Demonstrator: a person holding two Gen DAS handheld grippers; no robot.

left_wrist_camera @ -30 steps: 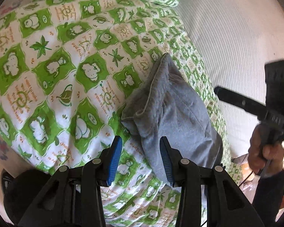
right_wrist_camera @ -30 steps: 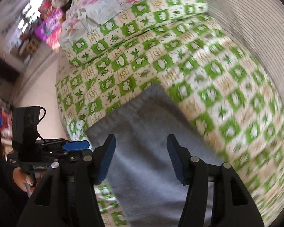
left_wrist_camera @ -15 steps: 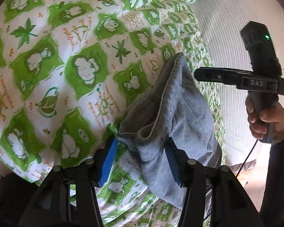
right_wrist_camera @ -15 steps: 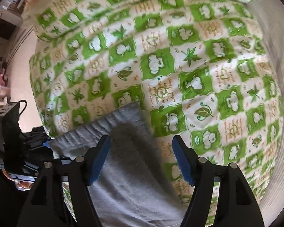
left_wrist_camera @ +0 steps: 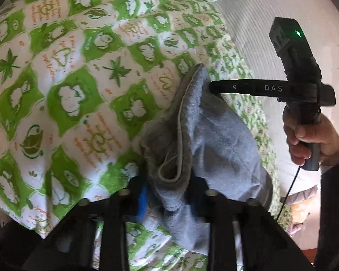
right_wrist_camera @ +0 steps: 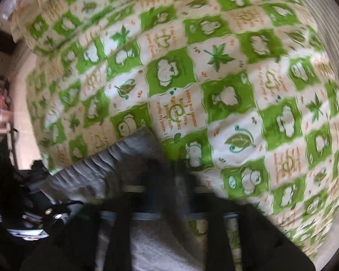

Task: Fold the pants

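Pants (left_wrist_camera: pixel 214 140): gray, lying bunched on green-patterned bedspread (left_wrist_camera: pixel 67 85).
Left gripper (left_wrist_camera: pixel 167 196): clamping near corner of pants, fingers now closing in on bunched fabric versus spread apart a second ago.
Right gripper (right_wrist_camera: pixel 167 180): pinching far corner of pants, narrowed from wide; view blurring.
Right hand (left_wrist_camera: pixel 314 140): gripping handle.

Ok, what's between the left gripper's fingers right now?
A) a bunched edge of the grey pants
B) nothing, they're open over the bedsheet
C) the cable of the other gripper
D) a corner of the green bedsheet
A: in the left wrist view the left gripper has its fingers closed in on a bunched, hemmed edge of the grey pants, which lie on the green bedsheet.
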